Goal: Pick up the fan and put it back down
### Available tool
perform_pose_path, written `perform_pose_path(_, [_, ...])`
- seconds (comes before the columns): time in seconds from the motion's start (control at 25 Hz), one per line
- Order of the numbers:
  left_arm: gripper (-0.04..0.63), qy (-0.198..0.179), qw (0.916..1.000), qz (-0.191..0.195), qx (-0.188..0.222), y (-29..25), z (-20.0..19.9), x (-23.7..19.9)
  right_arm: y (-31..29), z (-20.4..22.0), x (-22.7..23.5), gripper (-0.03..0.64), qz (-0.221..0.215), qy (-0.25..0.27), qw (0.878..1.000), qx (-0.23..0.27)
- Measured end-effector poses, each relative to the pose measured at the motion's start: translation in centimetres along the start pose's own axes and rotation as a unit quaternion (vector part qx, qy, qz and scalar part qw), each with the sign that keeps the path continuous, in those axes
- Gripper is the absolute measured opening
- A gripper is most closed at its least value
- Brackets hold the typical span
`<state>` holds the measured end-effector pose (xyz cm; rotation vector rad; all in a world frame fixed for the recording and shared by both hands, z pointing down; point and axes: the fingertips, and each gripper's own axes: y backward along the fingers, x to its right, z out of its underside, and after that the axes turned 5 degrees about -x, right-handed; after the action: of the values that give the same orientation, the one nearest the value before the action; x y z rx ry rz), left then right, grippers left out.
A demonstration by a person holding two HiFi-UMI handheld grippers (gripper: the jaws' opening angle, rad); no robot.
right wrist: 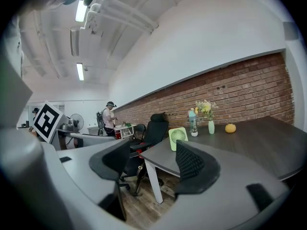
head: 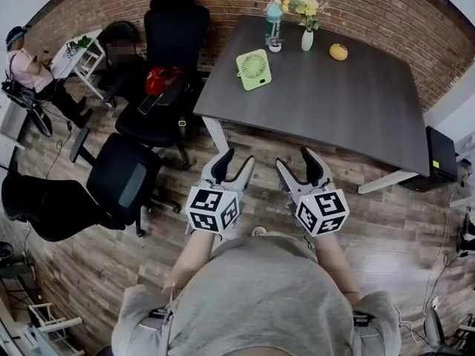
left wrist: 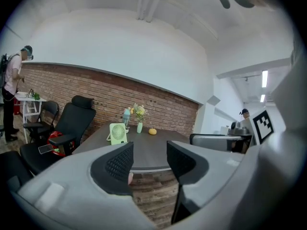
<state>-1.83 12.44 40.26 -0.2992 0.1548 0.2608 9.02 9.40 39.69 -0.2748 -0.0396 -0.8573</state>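
Holding both tools out ahead of my chest, I had my forearms side by side and close to level, with the marker cubes turned up toward my head camera. My left gripper (head: pixel 236 163) and my right gripper (head: pixel 295 162) pointed at the near edge of the table (head: pixel 349 117) but stopped short of it, over the wooden floor. Each pair of jaws stood apart with nothing between them. Through each gap I saw only floorboards and the table's edge. The two tools sat close together without touching.

The fan (head: pixel 254 69) stood well apart from both grippers, on the far left part of the tabletop near its corner. It was a small, pale green desk fan, a rounded square frame with a circular grille on its face, standing upright. Behind it, along the table's far edge, were a bottle (head: pixel 274 21), a small vase (head: pixel 307 40) of flowers and an orange-yellow fruit (head: pixel 338 51), each clear of the fan. A black office chair (head: pixel 172 39) stood beside the table on the fan's side.
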Motion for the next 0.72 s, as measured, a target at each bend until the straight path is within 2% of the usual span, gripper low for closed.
perform_pose_path(0.24, [0.215, -0.009, 0.9999, -0.011, -0.009, -1.0, -0.1, -0.3, -1.0, -0.1, 1.1, 0.282, -0.006, -0.004, 1.0, -0.004])
perform_pose_path(0.72, [0.215, 0.003, 0.9997, -0.014, -0.02, -3.4, 0.2, -3.3, -4.3, 0.5, 2.0, 0.282, -0.003, -0.009, 1.0, -0.024])
